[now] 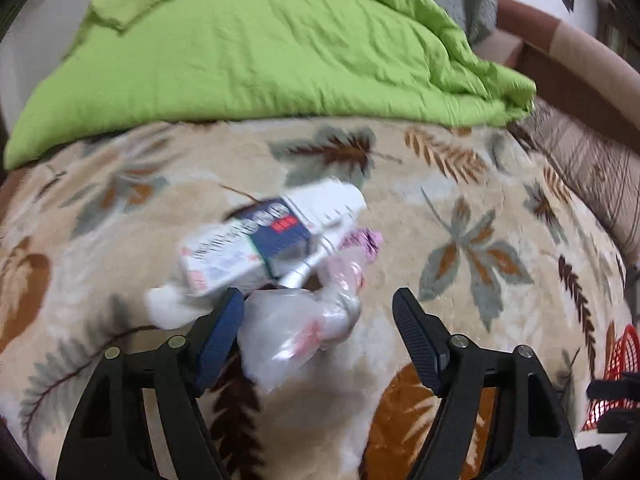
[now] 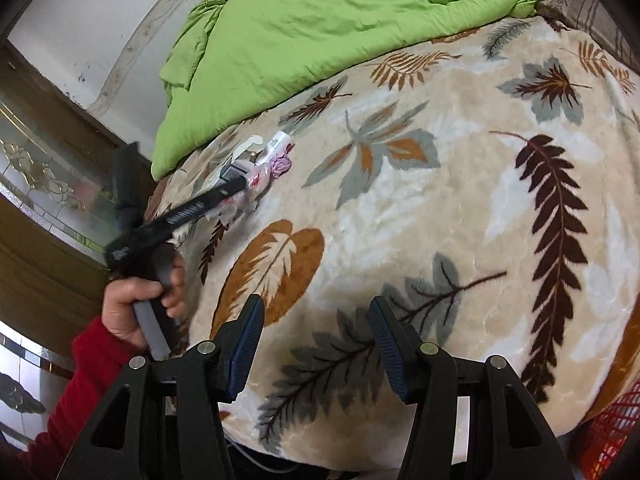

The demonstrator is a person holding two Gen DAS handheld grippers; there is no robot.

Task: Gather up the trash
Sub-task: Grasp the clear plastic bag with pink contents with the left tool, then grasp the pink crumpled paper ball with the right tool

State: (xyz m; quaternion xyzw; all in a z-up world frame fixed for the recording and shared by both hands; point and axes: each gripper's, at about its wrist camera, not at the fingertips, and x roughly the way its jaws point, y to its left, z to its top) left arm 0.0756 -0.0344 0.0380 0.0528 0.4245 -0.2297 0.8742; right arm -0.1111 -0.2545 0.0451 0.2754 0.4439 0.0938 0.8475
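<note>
On the leaf-patterned blanket (image 1: 460, 200), just below the edge of the green quilt (image 1: 256, 52), lies the trash pile (image 1: 276, 256), smeared by motion blur so its print cannot be read. Its parts look like a white-and-navy carton (image 1: 256, 240), a crinkled clear plastic bag (image 1: 296, 332) with pink marks, a pink-purple wrapper (image 1: 366, 242) and something soft and white, half hidden behind the left finger (image 1: 218, 340). The blanket is plush, the quilt puckered. The left hand-held gripper (image 1: 320, 320) stands released, the bag between its ribbed pads without being pinched. The right hand-held gripper (image 2: 316, 320) is released too, well apart from the pile, over bare blanket. A red mesh basket (image 1: 612, 364) is cut off at the frame's edge.
</note>
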